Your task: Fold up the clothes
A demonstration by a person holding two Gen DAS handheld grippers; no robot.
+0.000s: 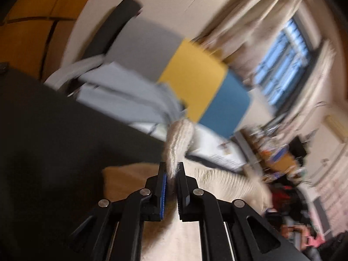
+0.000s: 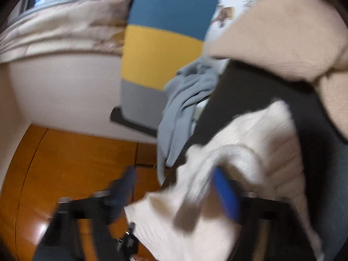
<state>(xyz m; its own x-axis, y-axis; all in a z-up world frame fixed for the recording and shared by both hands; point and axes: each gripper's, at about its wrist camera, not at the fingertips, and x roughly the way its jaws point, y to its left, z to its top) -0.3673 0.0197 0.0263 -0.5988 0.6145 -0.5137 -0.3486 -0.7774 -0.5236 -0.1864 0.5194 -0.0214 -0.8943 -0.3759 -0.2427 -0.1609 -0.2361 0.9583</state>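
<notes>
A cream ribbed knit garment is pinched between my left gripper's closed fingers; a strip of it rises from the tips, and more of it spreads to the right. In the right wrist view the same cream knit hangs in front of my right gripper. Its fingers stand wide apart: the left finger is bare, the blue-padded right finger is partly draped by the knit. Both views are motion-blurred.
A dark work surface holds a grey garment and a beige garment. A yellow, blue and grey panel stands behind. Orange wood floor, curtains and a window lie around.
</notes>
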